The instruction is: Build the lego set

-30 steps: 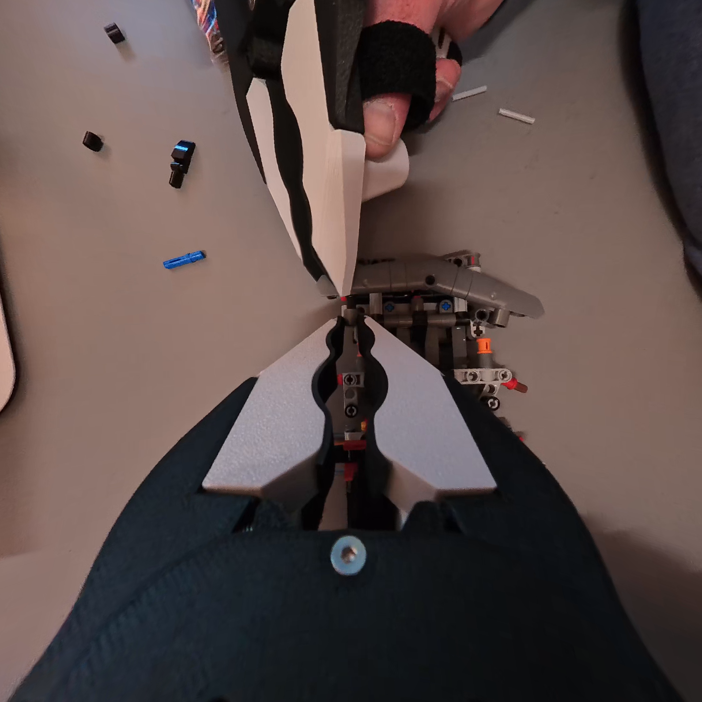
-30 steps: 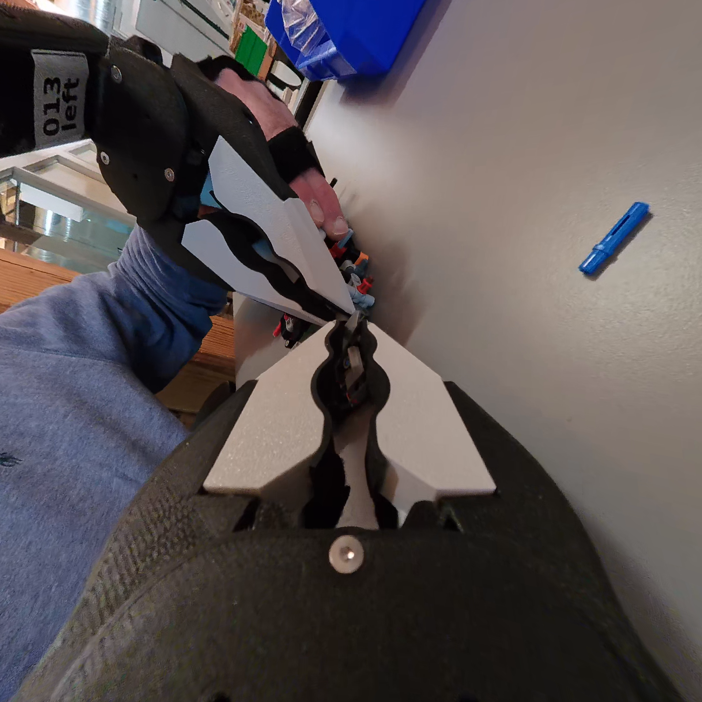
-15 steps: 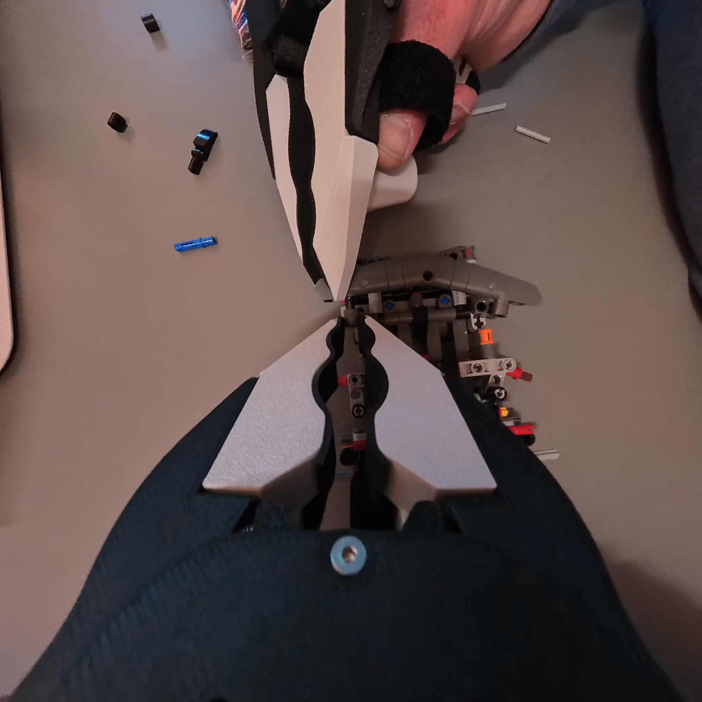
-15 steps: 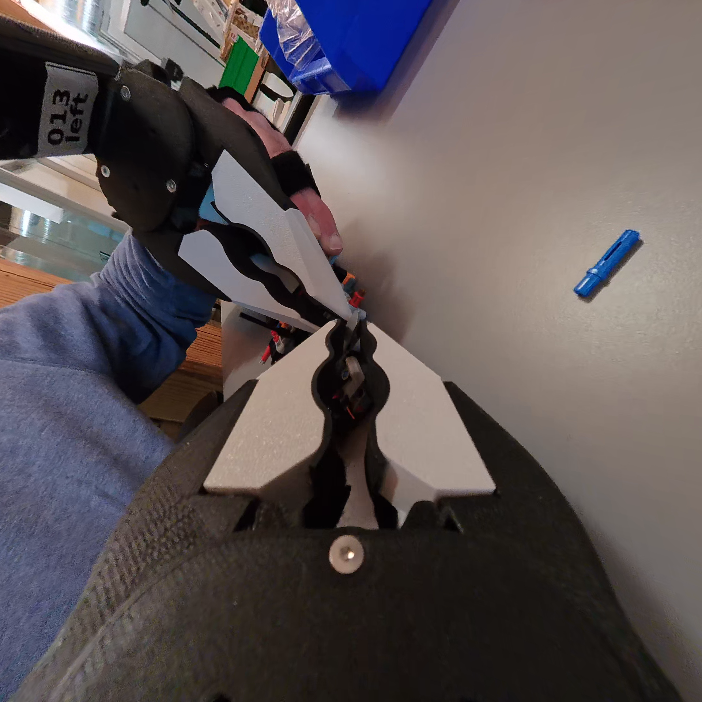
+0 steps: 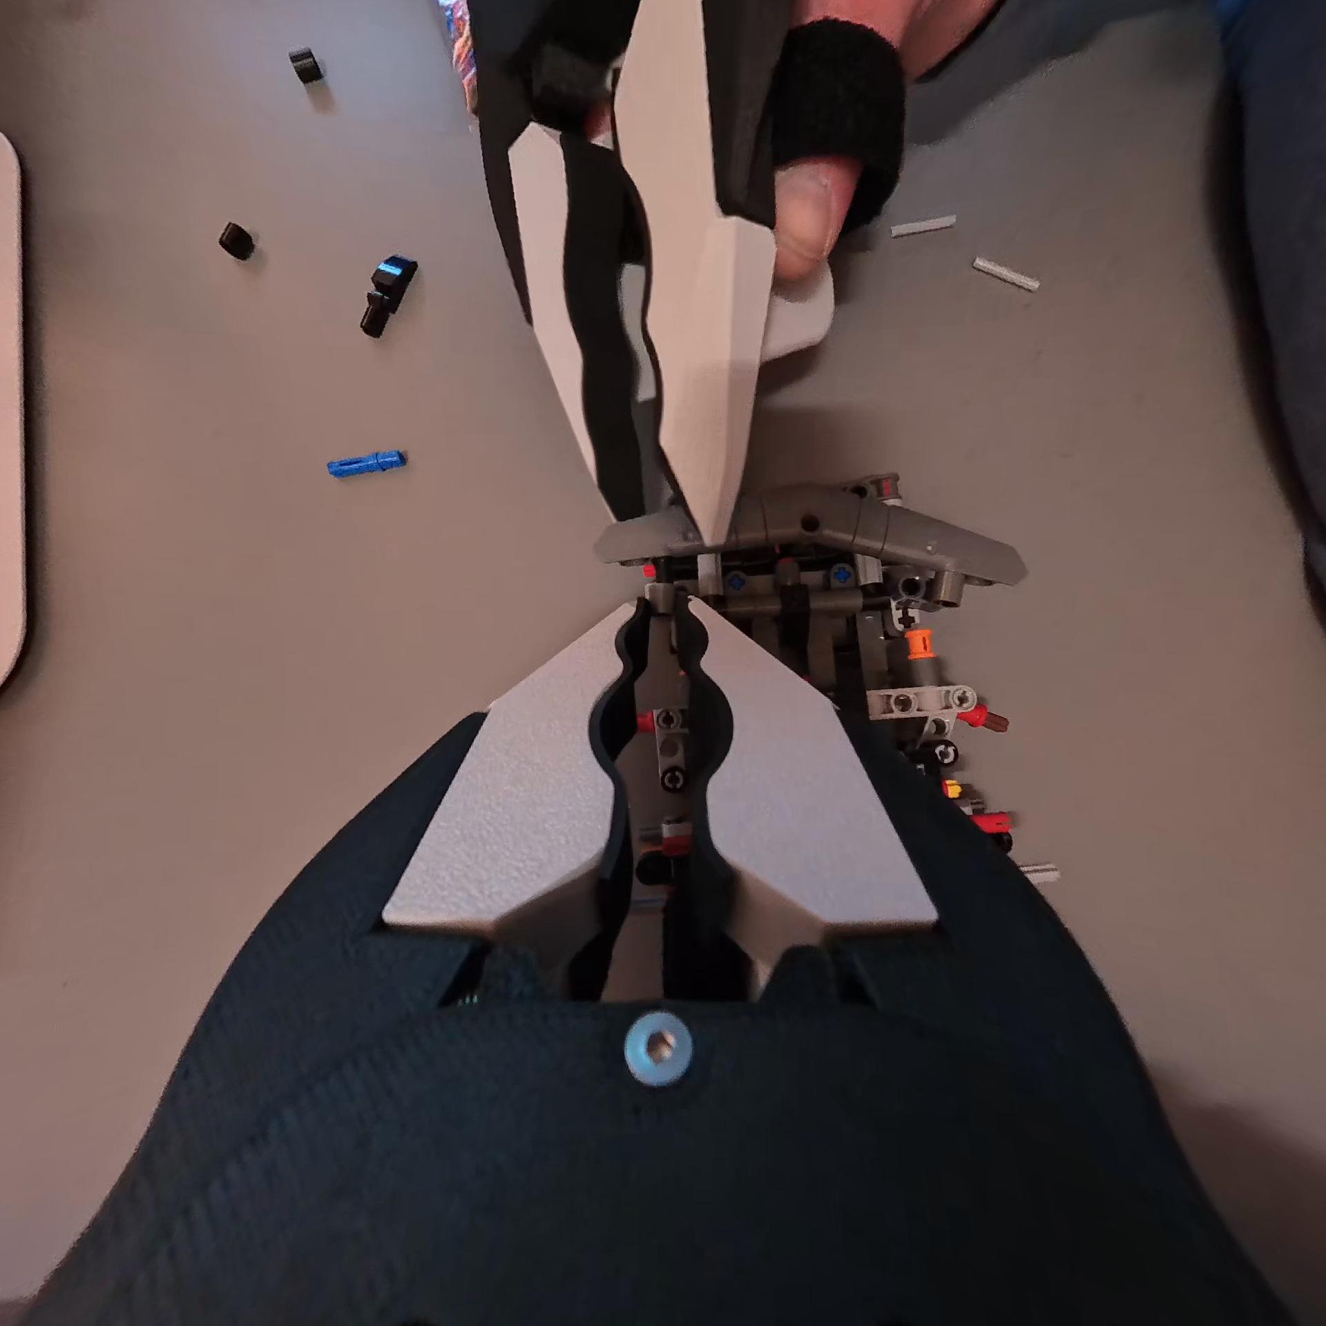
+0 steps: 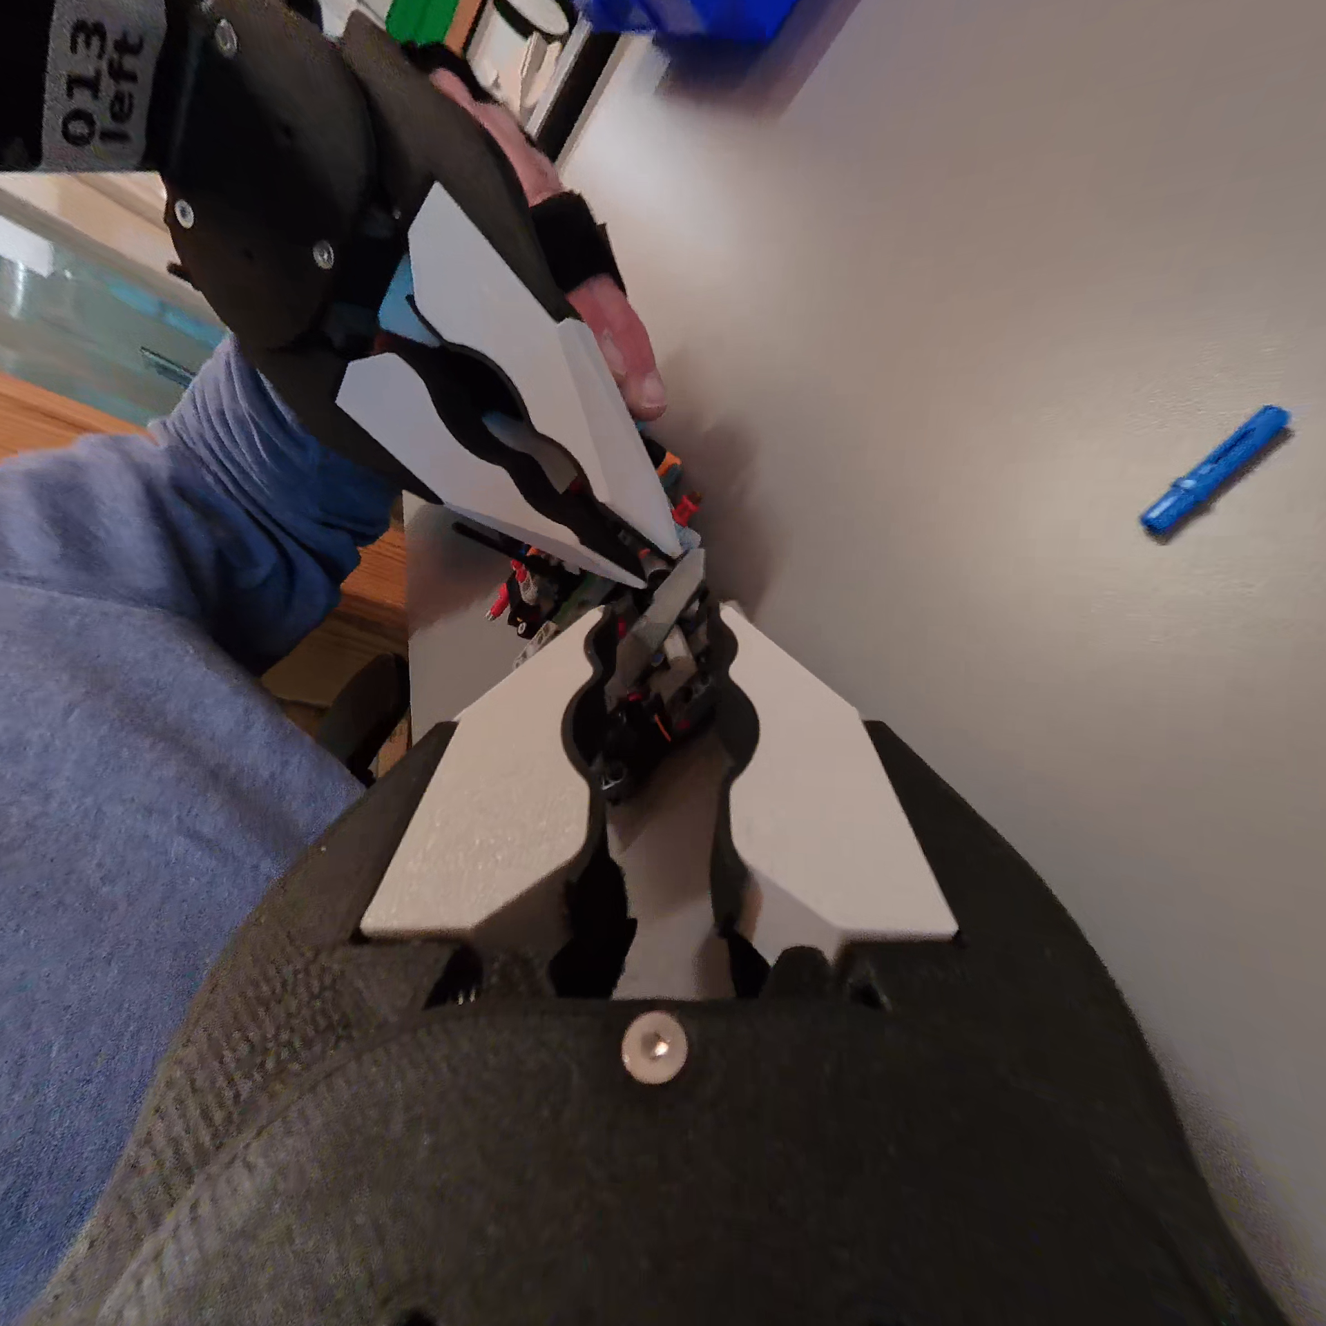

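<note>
The lego model (image 5: 825, 574), dark grey with a bent grey panel on its far edge and red, orange and yellow pins, lies on the grey table. My left gripper (image 5: 664, 606) is shut on a grey beam at the model's left side. My right gripper (image 5: 664, 527) comes down from above. Its jaws stand a little apart, with the tips over the left end of the grey panel (image 5: 897, 531). In the right wrist view the panel end (image 6: 674, 595) lies between my right gripper's tips (image 6: 661, 610), and the left gripper (image 6: 656, 567) meets it from the upper left.
A blue pin (image 5: 366, 463) (image 6: 1212, 470) lies loose to the left. Three small black pieces (image 5: 387, 294) lie beyond it. Two light grey axles (image 5: 1004, 274) lie at the far right. A white tray edge (image 5: 11, 402) is far left. A blue bin (image 6: 689, 18) stands at the back. Both grippers' tips are close together, under 4 cm apart.
My right gripper has moved closer onto the model and its jaws have parted a little over the grey panel's end. My left gripper keeps its hold.
</note>
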The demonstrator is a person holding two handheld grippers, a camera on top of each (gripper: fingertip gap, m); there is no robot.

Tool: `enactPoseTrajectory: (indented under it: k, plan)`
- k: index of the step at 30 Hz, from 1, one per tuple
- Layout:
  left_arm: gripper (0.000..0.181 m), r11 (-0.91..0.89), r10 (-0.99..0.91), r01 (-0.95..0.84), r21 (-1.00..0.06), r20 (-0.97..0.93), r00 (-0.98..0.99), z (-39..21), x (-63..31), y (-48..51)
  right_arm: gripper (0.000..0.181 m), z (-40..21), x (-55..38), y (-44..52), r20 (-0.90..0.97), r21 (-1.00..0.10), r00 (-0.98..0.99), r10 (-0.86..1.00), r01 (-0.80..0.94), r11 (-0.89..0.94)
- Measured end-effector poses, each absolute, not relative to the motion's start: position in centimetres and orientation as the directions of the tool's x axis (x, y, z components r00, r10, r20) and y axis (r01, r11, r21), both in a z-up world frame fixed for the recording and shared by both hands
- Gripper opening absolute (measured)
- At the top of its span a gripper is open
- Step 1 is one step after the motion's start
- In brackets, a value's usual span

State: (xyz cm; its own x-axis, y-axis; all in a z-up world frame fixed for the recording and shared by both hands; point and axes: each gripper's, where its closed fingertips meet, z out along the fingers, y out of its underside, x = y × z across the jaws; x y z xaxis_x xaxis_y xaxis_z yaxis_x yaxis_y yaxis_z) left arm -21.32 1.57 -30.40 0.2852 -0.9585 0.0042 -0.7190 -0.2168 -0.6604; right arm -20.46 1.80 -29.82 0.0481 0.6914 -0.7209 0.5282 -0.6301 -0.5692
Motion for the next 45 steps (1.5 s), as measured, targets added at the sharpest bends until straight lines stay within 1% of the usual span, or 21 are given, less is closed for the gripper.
enactPoseTrajectory:
  k: [2,3,7,18,27,33,39,41,43,45]
  plan:
    - [0.005,-0.214,-0.959,-0.721,-0.659,0.004,0.282,-30.4,-21.3,1.6,0.021,-30.1,-20.7,1.2,-0.715,-0.564,0.041,0.698,0.556,-0.61]
    - [0.005,-0.213,-0.96,-0.722,-0.658,0.002,0.281,-30.4,-21.3,1.6,0.017,-30.3,-20.8,1.1,-0.709,-0.567,0.043,0.704,0.559,-0.605]
    - [0.005,-0.218,-0.957,-0.717,-0.662,0.0,0.291,-30.4,-21.4,1.5,0.012,-30.2,-21.2,1.2,-0.728,-0.561,0.046,0.683,0.532,-0.634]
    - [0.005,-0.227,-0.948,-0.699,-0.678,-0.01,0.317,-30.4,-21.5,1.8,0.007,-30.0,-21.2,1.7,-0.747,-0.552,0.11,0.656,0.447,-0.704]
    - [0.005,-0.251,-0.933,-0.676,-0.693,-0.012,0.359,-30.4,-21.5,1.9,0.005,-30.1,-21.5,2.0,-0.735,-0.562,0.147,0.662,0.414,-0.716]
    - [0.005,-0.27,-0.917,-0.66,-0.702,-0.021,0.397,-30.4,-21.6,2.1,0.006,-30.1,-21.7,2.3,-0.716,-0.583,0.168,0.677,0.39,-0.713]
    - [0.005,-0.303,-0.896,-0.626,-0.719,-0.01,0.445,-30.4,-21.6,2.1,0.006,-30.1,-21.7,2.3,-0.725,-0.575,0.162,0.67,0.393,-0.717]
    - [0.005,-0.294,-0.893,-0.634,-0.715,-0.03,0.448,-30.3,-21.5,2.1,0.01,-30.1,-21.6,2.2,-0.739,-0.561,0.145,0.658,0.408,-0.72]
    - [0.005,-0.286,-0.896,-0.636,-0.717,-0.034,0.443,-30.4,-21.3,2.0,0.015,-30.1,-21.4,2.3,-0.699,-0.593,0.142,0.701,0.434,-0.678]
    - [0.005,-0.286,-0.897,-0.633,-0.719,-0.03,0.44,-30.4,-21.1,2.0,0.023,-29.9,-21.0,2.5,-0.611,-0.642,0.143,0.778,0.485,-0.594]
